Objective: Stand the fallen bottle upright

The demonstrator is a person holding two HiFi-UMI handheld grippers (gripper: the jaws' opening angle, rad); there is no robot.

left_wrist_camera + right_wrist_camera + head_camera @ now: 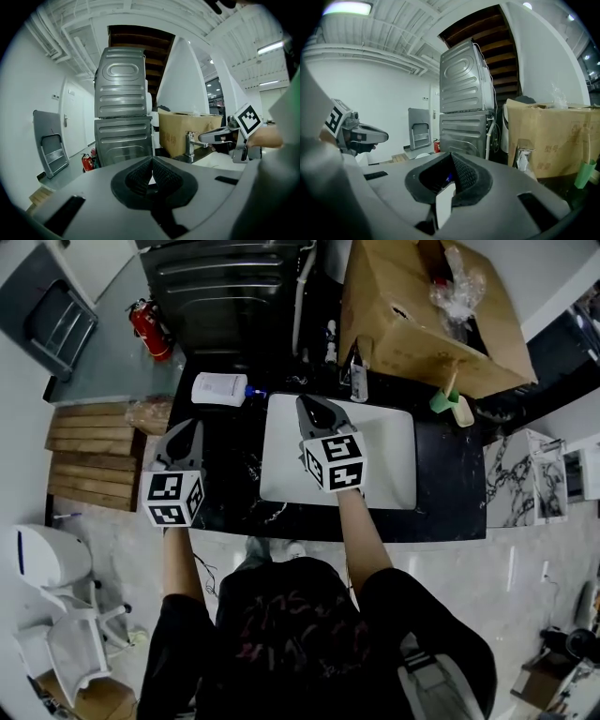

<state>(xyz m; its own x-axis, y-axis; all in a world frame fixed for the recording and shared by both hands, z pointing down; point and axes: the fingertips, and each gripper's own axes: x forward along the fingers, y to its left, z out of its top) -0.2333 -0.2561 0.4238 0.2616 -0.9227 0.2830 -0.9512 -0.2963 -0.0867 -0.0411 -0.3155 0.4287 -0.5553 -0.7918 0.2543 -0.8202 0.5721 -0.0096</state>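
Note:
A white bottle with a blue cap lies on its side at the back left of the black counter. My left gripper hovers just in front of it, a little to its left, pointing toward the back; its jaws meet at the tips with nothing between them. My right gripper reaches over the back left part of the white sink, to the right of the bottle's cap. In its own view the right gripper has its tips closed together and holds nothing.
A large cardboard box stands behind the sink, with a chrome faucet in front of it. A green item sits at the back right. Stacked grey metal machines, a fire extinguisher and wooden pallets lie beyond and left of the counter.

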